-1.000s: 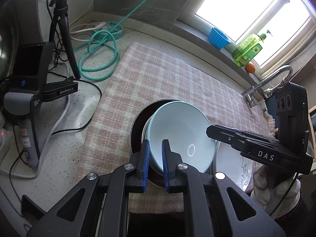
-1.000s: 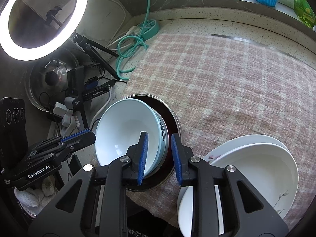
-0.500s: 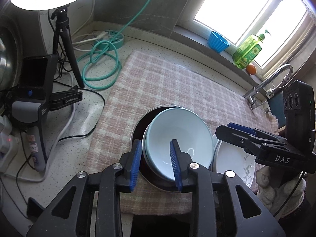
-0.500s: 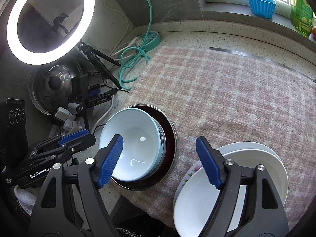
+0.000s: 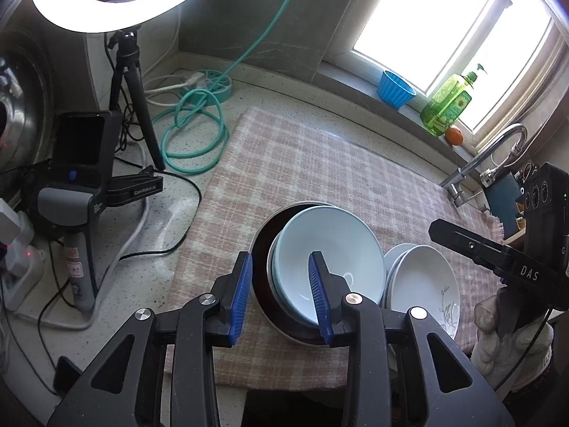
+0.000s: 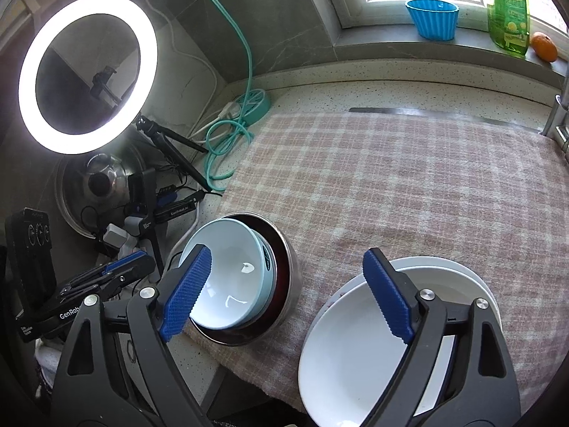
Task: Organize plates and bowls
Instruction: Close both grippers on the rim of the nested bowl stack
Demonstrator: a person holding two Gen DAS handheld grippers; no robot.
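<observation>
A pale blue bowl (image 5: 330, 249) sits nested on another bowl inside a dark metal-rimmed dish (image 5: 263, 235) on the checked cloth; it also shows in the right wrist view (image 6: 231, 270). A stack of white plates (image 5: 423, 281) with a leaf print lies just right of it, also seen in the right wrist view (image 6: 359, 359). My left gripper (image 5: 281, 299) is open and empty, raised above the bowl's near rim. My right gripper (image 6: 288, 295) is wide open and empty, above the gap between the bowls and the plates.
The pink checked cloth (image 6: 409, 178) covers the counter. A ring light on a tripod (image 6: 89, 71), cables, a teal hose (image 5: 192, 135) and a charger stand crowd the left. A blue cup (image 5: 394, 89), soap bottle (image 5: 448, 103), orange and tap (image 5: 487, 156) stand by the window.
Both grippers let go of the blue bowl's rim, opened and pulled back and up. The bowl now rests nested in the dark dish.
</observation>
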